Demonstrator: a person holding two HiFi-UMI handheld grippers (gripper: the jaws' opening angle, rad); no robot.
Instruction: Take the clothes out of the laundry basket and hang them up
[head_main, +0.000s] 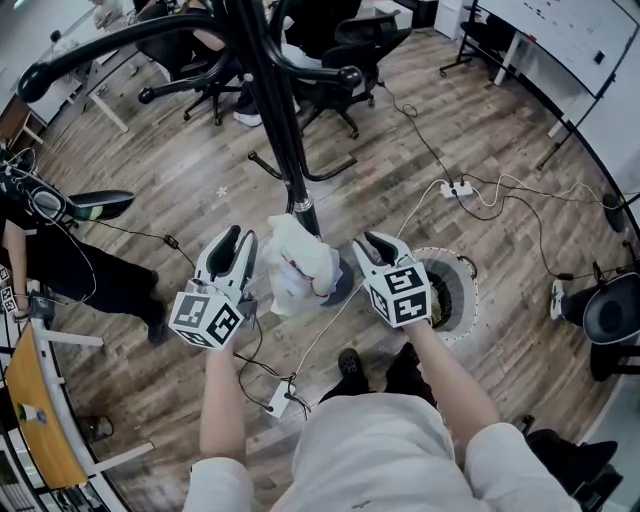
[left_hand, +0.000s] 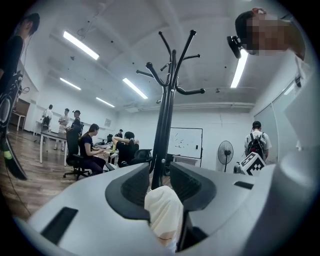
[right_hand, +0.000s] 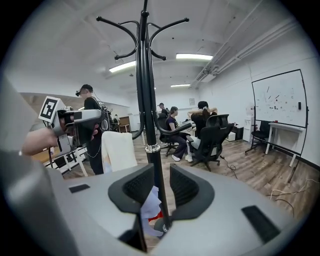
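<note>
While one pale garment (head_main: 298, 262) is out of the laundry basket (head_main: 470, 290) but not yet hung, it is held bunched in the air just in front of the coat rack (head_main: 285, 130), low against the pole. The job looks to be at an early-to-middle stage: the hooks that show in both gripper views carry nothing, so lifting the cloth to a hook remains to be done. Whether more clothes wait in the basket's dark inside cannot be made out.

The left gripper (head_main: 240, 238) has its jaws clamped on a cream fold of the garment, which bulges up between them in the left gripper view. The right gripper (head_main: 380, 242) is just beside the cloth's other edge. Its jaws stand apart with the pole showing through the gap, and a white scrap is visible only low in the throat, not pressed by the pads.

Both forearms reach forward from the person's body, side by side and roughly level. The grippers point toward the rack, their marker cubes turned up. The basket sits on the wooden floor (head_main: 200, 180) just beyond the right gripper.
</note>
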